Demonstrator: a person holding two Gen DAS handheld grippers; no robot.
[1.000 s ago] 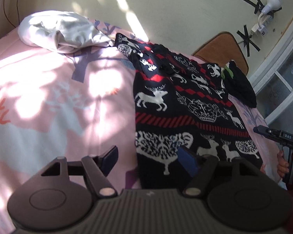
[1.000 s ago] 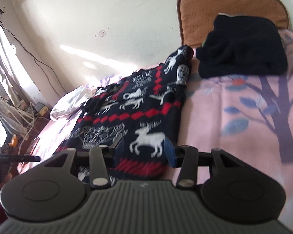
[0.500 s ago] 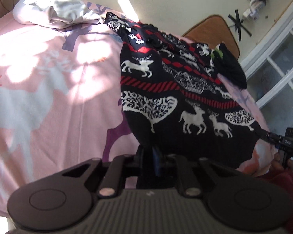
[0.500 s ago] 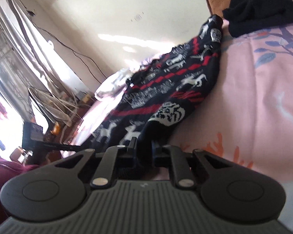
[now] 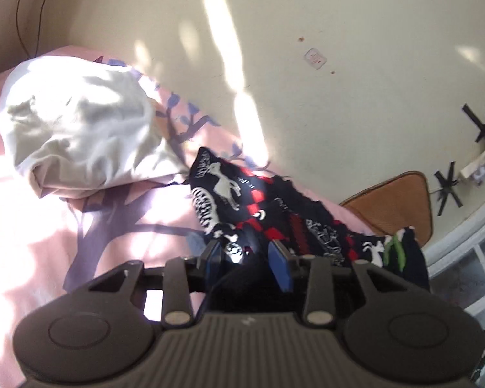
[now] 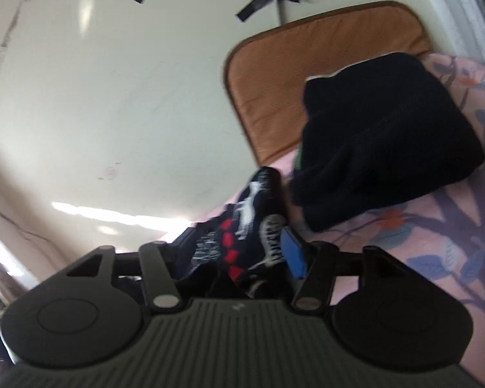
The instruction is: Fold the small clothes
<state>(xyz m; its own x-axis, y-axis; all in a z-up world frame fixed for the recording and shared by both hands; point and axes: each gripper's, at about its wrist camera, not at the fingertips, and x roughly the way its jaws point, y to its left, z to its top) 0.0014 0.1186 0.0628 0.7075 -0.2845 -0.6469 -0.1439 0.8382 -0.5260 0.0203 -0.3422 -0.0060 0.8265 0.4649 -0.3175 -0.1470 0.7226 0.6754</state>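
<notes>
A black sweater with white reindeer and red bands (image 5: 274,207) lies bunched at the far edge of the pink bed by the wall. My left gripper (image 5: 247,253) is open, its blue pads either side of the sweater's folded-over edge. In the right wrist view the same sweater (image 6: 255,213) sits between the spread fingers of my right gripper (image 6: 239,247), which is open too. Whether the cloth touches the pads is unclear.
A white crumpled garment (image 5: 77,135) lies at the left on the pink bedsheet (image 5: 48,226). A folded black garment (image 6: 381,142) lies at the right in front of a brown cushion (image 6: 307,64) against the wall. A window frame (image 5: 462,245) is at far right.
Both grippers closed on the sweater's near hem, carried it forward over the garment toward the wall, and have now opened. The sweater is folded over and bunched near the wall.
</notes>
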